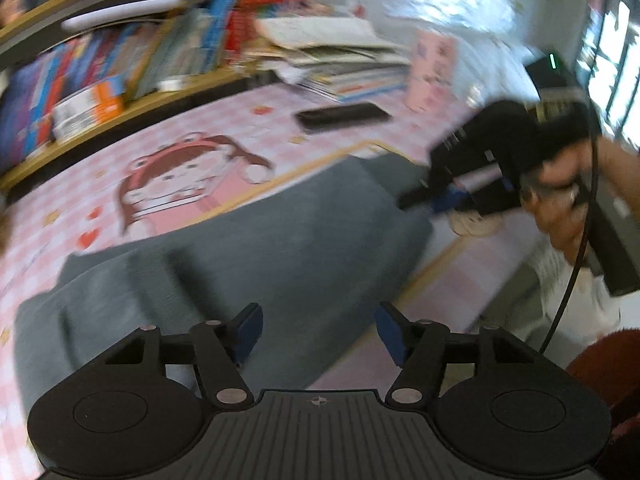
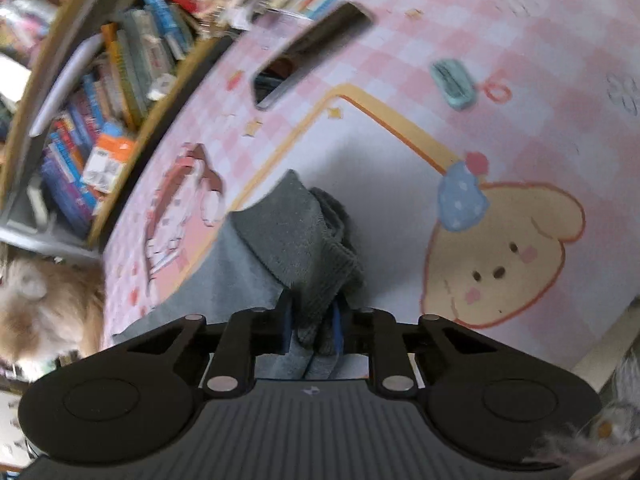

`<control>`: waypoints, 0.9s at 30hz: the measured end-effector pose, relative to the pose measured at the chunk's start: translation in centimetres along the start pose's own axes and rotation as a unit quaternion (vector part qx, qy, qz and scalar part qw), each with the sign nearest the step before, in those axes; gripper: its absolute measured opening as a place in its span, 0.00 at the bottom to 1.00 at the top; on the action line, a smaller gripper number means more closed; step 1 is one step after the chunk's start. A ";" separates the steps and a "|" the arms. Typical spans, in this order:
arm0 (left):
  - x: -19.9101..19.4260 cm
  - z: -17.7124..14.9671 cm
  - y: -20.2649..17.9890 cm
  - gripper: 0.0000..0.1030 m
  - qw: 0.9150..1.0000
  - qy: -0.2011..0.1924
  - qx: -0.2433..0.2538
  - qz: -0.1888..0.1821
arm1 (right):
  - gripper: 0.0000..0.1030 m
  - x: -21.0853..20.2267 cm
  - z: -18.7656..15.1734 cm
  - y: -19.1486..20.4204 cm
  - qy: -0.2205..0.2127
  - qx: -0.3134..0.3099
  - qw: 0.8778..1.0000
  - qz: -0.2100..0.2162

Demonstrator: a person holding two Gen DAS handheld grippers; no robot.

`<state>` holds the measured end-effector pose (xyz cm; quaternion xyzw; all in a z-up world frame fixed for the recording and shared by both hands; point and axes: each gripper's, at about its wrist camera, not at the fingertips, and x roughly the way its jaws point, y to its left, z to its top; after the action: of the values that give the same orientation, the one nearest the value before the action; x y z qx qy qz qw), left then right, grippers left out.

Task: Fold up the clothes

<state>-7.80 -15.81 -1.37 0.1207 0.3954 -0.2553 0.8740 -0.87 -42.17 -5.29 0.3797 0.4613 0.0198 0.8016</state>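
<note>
Grey garment (image 1: 248, 240): right gripper (image 2: 312, 320) pinches its far-right corner; left gripper (image 1: 318, 328) hangs spread, empty. Carry the corner low and keep the fold edges aligned.

A pink checked cartoon mat (image 2: 480, 40) carries grey cloth (image 1: 280, 240) and a black phone (image 1: 342, 116).

Table (image 1: 72, 216) covered by a pink checked mat with cartoon prints: a girl's face, a cream dog with a blue hat (image 2: 500, 256). Wooden bookshelf (image 1: 120, 112) behind the table, packed with upright books; a loose stack of books and papers (image 1: 340, 60) beside it. Bright daylight from a window (image 1: 612, 60) at far right. Heavy motion blur.
</note>
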 end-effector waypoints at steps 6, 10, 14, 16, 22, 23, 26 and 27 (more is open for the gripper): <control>0.8 0.9 -1.4 0.62 0.999 -0.004 0.030 -0.011 | 0.16 -0.8 0.6 0.9 -0.012 -0.027 0.999 0.031; 0.3 0.9 -0.5 0.63 1.000 -0.010 0.012 0.001 | 0.17 0.5 0.6 -0.3 0.002 -0.010 1.000 0.013; -0.3 0.7 1.1 0.63 1.000 -0.012 -0.016 0.015 | 0.32 1.4 0.4 -1.5 0.013 0.007 1.000 0.001; -0.5 0.5 1.8 0.63 0.999 -0.013 -0.028 0.021 | 0.37 1.5 0.4 -1.3 0.011 0.000 1.000 0.006; -1.5 0.0 3.4 0.63 0.998 -0.018 -0.049 0.035 | 0.19 2.0 -0.2 -0.1 -0.006 -0.046 0.999 -0.017; -1.7 -0.1 3.6 0.63 0.998 -0.019 -0.052 0.037 | 0.18 1.9 -0.2 -0.2 -0.008 -0.045 0.999 -0.015; -2.3 -0.3 4.4 0.63 0.997 -0.024 -0.061 0.045 | 0.17 1.2 0.1 0.0 -0.017 -0.042 0.999 -0.007; -2.6 -0.4 4.8 0.63 0.996 -0.025 -0.065 0.047 | 0.17 0.9 0.2 0.2 -0.021 -0.043 0.999 -0.003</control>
<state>-6.91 -10.75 0.33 0.0760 0.3827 -0.1907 0.9008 -0.18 -41.77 -5.74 0.3433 0.4444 0.0293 0.8269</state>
